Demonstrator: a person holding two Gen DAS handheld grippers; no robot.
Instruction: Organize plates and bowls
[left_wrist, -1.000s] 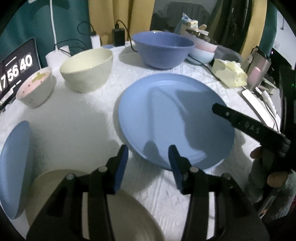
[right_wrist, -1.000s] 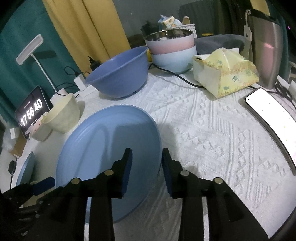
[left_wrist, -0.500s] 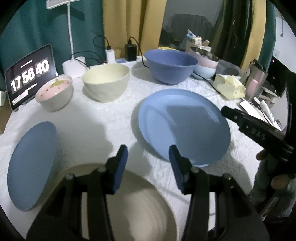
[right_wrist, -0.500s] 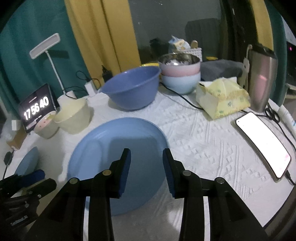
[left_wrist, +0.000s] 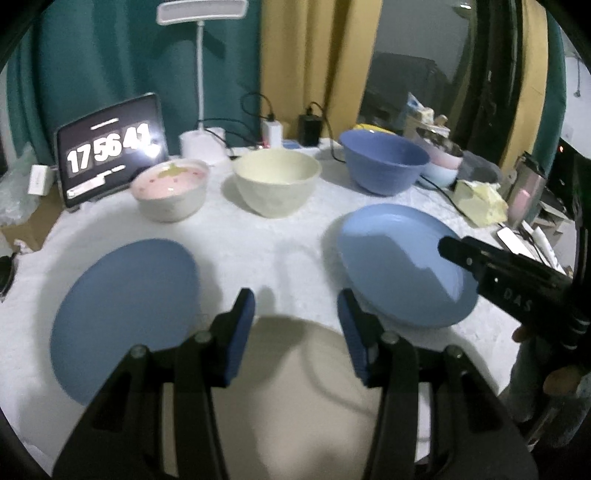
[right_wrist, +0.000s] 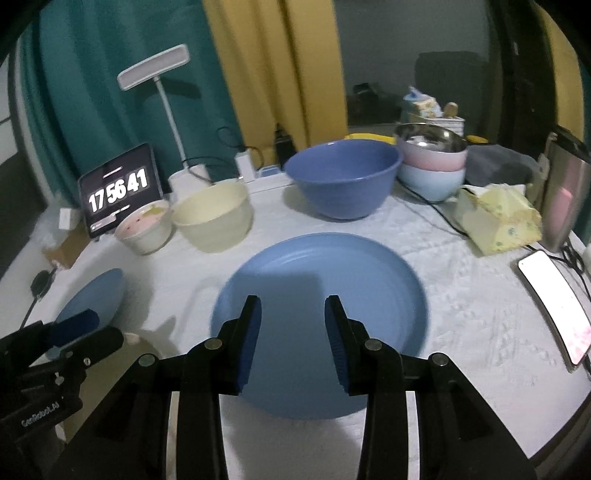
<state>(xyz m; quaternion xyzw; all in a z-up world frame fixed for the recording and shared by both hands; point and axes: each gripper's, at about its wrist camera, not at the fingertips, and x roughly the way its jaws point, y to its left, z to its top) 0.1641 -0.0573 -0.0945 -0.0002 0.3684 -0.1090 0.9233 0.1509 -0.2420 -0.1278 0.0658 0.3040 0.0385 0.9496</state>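
Observation:
A large blue plate (right_wrist: 321, 317) lies in the middle of the white table; it also shows in the left wrist view (left_wrist: 399, 266). A smaller blue plate (left_wrist: 125, 317) lies at the left, also seen in the right wrist view (right_wrist: 92, 299). A beige plate (left_wrist: 295, 387) lies under my left gripper (left_wrist: 295, 332), which is open and empty above it. My right gripper (right_wrist: 291, 339) is open and empty above the large blue plate's near edge. At the back stand a pink bowl (left_wrist: 170, 188), a cream bowl (left_wrist: 277, 184) and a blue bowl (left_wrist: 384, 162).
Stacked pink and pale blue bowls (right_wrist: 432, 162) stand at the back right. A tissue pack (right_wrist: 498, 218), a metal tumbler (right_wrist: 561, 199) and a phone (right_wrist: 554, 299) are on the right. A clock tablet (right_wrist: 118, 188), a lamp (right_wrist: 166, 110) and chargers line the back.
Both grippers have pulled back and risen, so more of the table shows. The left gripper now hangs over the beige plate. Both stay open and empty.

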